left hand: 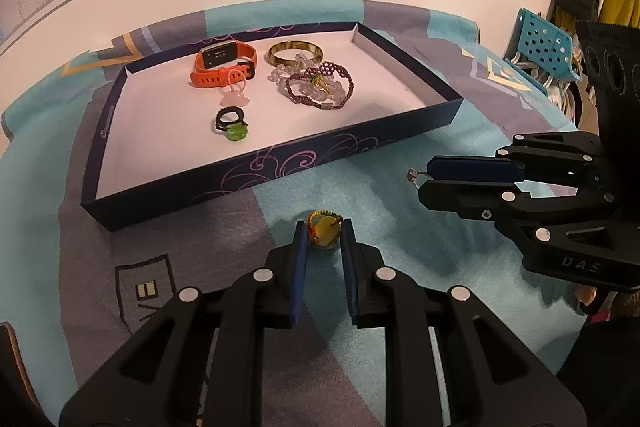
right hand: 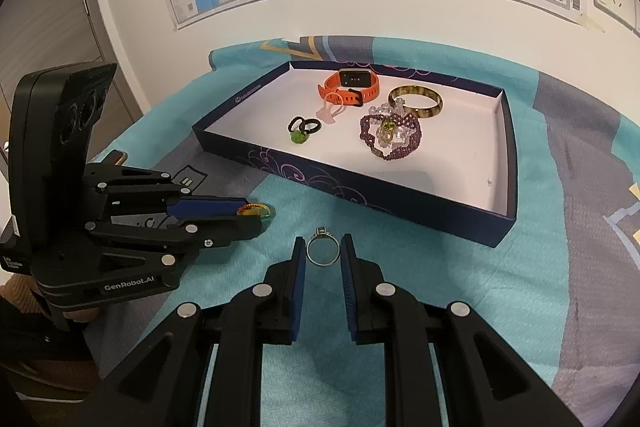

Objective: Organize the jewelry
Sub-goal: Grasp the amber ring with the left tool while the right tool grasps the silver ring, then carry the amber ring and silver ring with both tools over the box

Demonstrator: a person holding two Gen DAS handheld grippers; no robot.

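Silver ring (right hand: 323,251) sits clamped in my right gripper (right hand: 323,255); yellow ring (left hand: 323,229) in my left gripper (left hand: 324,233), both near the tray (left hand: 280,171), ready for transfer.

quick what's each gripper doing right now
Left gripper: shut on the yellow ring.
Right gripper: shut on the silver ring.

The left hand-held gripper (right hand: 256,213) body reads "GenRobot.AI"; the right hand-held gripper (left hand: 418,179) body reads "DAS".
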